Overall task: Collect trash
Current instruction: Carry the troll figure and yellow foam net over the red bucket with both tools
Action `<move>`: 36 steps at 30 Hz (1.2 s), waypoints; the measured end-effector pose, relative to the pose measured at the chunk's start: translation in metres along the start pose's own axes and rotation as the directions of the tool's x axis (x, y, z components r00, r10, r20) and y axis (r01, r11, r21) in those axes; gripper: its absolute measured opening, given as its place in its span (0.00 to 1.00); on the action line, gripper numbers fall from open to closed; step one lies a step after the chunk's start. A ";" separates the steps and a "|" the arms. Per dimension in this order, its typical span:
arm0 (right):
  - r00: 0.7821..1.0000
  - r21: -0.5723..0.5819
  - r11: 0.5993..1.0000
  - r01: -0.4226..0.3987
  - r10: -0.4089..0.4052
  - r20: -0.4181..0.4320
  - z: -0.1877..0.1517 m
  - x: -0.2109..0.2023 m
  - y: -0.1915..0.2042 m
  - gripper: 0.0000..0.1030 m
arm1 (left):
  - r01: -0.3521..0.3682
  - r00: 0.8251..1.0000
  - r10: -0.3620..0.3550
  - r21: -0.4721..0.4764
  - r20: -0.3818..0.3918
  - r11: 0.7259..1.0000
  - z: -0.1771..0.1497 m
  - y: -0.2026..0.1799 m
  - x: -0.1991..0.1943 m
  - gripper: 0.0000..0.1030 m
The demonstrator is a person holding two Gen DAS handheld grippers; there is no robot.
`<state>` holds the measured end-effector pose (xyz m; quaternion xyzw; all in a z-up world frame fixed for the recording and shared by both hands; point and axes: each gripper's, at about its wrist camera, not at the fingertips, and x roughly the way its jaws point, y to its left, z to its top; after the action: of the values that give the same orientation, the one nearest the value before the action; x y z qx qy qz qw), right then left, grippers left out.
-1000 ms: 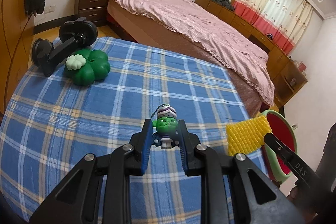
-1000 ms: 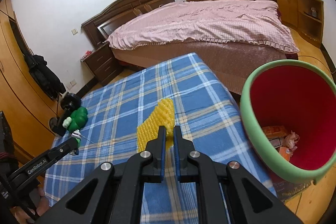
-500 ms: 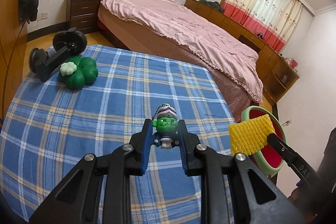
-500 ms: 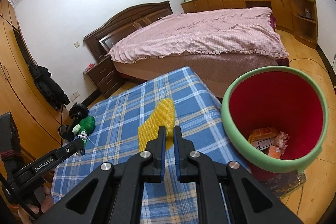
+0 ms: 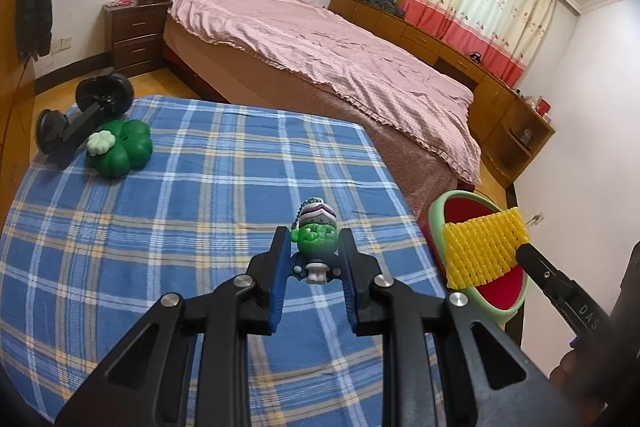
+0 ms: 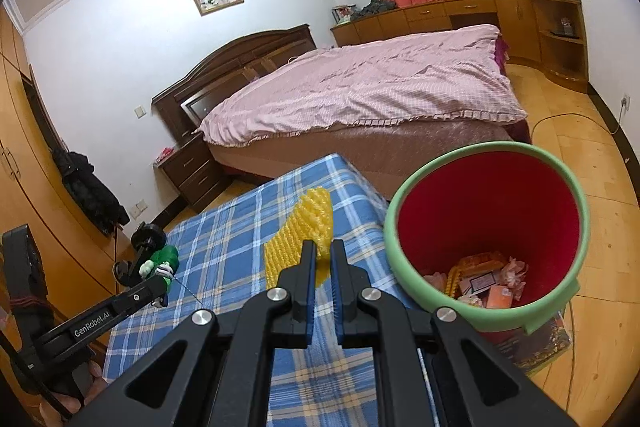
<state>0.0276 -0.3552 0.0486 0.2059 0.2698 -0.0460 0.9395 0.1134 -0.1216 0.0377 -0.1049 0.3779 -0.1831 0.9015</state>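
1. Two grippers are loaded: the left gripper (image 5: 314,259) clamps a small green-faced plastic figurine (image 5: 315,241) above the blue plaid tablecloth (image 5: 192,195).
2. The right gripper (image 6: 321,269) pinches a yellow foam fruit net (image 6: 298,237), seemingly beside the green-rimmed red bin (image 6: 490,321) of wrappers.

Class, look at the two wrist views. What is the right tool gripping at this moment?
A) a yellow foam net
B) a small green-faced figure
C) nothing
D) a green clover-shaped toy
A: the right tool is closed on the yellow foam net, held beside the open bin, while the left tool holds the small green-faced figure.
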 end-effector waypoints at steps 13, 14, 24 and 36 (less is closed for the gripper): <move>0.996 0.070 0.996 0.062 -0.066 0.059 0.010 -0.023 -0.042 0.08 | 0.073 0.997 -0.072 0.078 -0.023 0.994 0.002 -0.046 0.009 0.23; 0.996 0.075 0.995 0.066 -0.071 0.061 0.011 -0.024 -0.046 0.08 | 0.080 0.997 -0.078 0.085 -0.028 0.993 0.002 -0.050 0.011 0.23; 0.986 0.146 0.979 0.143 -0.154 0.066 0.013 -0.031 -0.095 0.08 | 0.145 0.988 -0.135 0.159 -0.076 0.976 0.000 -0.100 0.037 0.23; 0.968 0.221 0.945 0.240 -0.250 0.016 0.006 -0.026 -0.154 0.09 | 0.237 0.965 -0.201 0.227 -0.171 0.944 -0.014 -0.161 0.089 0.23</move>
<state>-0.0215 -0.4983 0.0112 0.2709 0.2659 -0.1961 0.9041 0.1209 -0.3053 0.0233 -0.0202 0.4029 -0.3350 0.8515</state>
